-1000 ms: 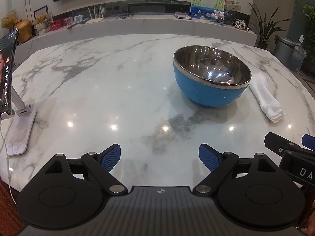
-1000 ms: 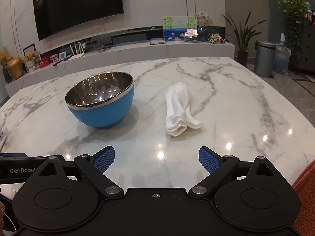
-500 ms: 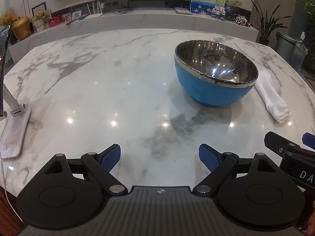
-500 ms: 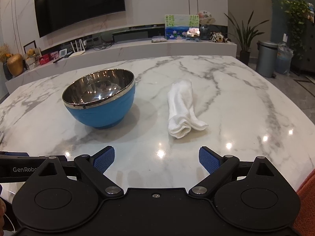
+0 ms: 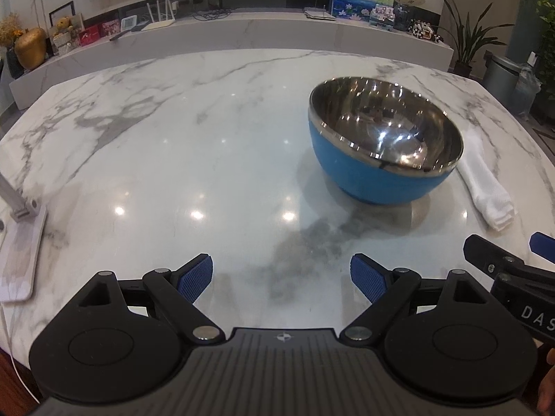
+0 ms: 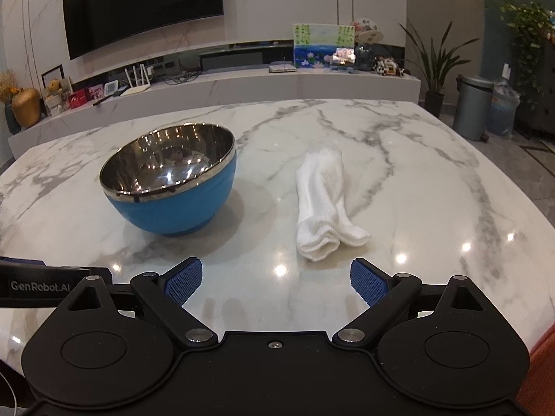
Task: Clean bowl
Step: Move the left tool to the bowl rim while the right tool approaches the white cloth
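A blue bowl (image 5: 381, 152) with a shiny steel inside stands upright on the marble table (image 5: 173, 145); it also shows in the right wrist view (image 6: 173, 183). A folded white cloth (image 6: 324, 204) lies just right of the bowl, and it shows in the left wrist view (image 5: 485, 187) too. My left gripper (image 5: 281, 277) is open and empty, short of the bowl and to its left. My right gripper (image 6: 275, 279) is open and empty, just short of the cloth's near end.
A white phone stand (image 5: 17, 239) sits at the table's left edge. The other gripper's body shows at the right edge of the left wrist view (image 5: 513, 277) and the left edge of the right wrist view (image 6: 41, 286). A low marble shelf (image 6: 242, 83) runs behind the table.
Both grippers have moved forward towards the bowl and the cloth, which now look larger and nearer. Both stay open. The phone stand has slid towards the left edge of view.
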Demonstrator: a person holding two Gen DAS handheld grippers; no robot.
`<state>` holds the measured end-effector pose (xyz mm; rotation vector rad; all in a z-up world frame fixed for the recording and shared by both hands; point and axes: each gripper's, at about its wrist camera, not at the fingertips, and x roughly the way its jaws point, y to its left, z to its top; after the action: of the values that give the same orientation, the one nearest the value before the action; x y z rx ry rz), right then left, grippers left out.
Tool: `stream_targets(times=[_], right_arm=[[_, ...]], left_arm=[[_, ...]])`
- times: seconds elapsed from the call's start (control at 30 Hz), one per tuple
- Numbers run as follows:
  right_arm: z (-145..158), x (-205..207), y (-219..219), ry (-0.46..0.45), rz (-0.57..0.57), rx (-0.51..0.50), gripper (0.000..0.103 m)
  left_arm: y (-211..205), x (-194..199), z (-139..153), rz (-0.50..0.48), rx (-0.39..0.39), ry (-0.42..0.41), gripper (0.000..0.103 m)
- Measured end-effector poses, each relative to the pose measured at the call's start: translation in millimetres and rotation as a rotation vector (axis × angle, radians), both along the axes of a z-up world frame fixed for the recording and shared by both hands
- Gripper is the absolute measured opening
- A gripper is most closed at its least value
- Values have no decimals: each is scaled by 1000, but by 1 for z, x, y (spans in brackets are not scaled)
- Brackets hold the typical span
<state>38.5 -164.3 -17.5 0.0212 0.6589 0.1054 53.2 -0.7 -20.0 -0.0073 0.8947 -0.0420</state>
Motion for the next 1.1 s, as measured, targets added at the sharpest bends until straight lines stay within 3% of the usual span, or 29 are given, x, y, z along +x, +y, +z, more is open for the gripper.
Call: stream_targets(times=[0.43,0.63,1.1], right_arm=[[24,23,-12,-31,-3,4,93],[29,41,-25,-28,-33,7,93],[18,79,-19,105,18,-63,74]], left_arm=[[-5,9,35,-135,-26,-4,87],[8,26,50,-127,-134,8,87],[12,78,55,-98,-123,78,87]])
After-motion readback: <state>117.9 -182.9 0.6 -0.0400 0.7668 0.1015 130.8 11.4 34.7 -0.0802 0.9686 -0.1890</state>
